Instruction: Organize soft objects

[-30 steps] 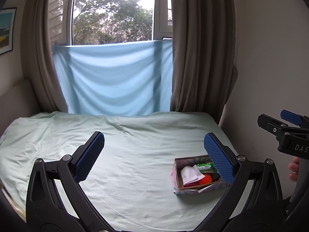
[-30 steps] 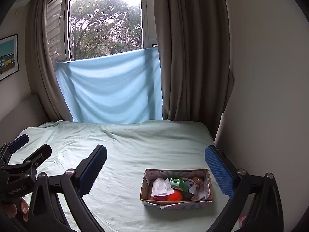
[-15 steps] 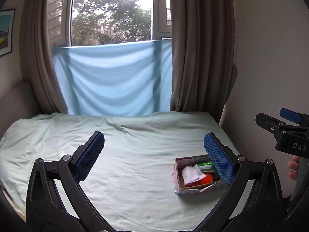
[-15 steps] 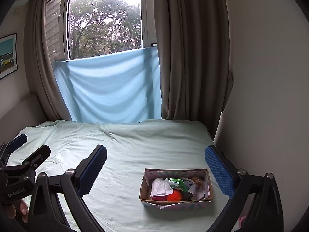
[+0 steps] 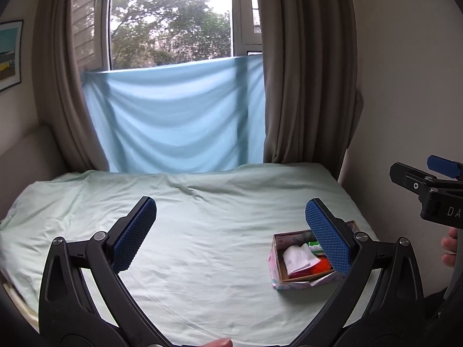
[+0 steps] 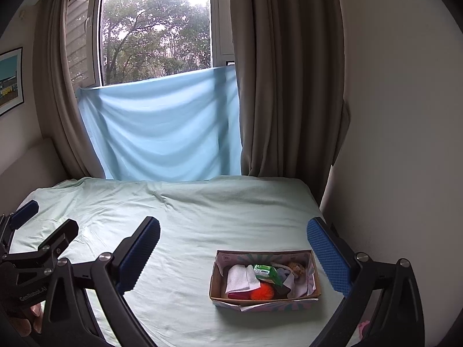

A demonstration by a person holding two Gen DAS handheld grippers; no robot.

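While both grippers gape empty, box (image 6: 264, 299) holds white cloth (image 6: 240, 279); orange pompom (image 6: 262, 293).

Left gripper (image 5: 231, 225) held above the bed (image 5: 202, 231), fingers (image 5: 134, 234) spread wide and empty, patterned box (image 5: 303, 260) of soft objects at right, right gripper (image 5: 428, 185) at frame edge, blue cloth (image 5: 173, 115) beneath window.

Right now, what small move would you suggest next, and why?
Probably lower the right gripper toward the box: both grippers are open and empty, the box lies between its fingers, well below them, and the soft items, like the white cloth, are inside.
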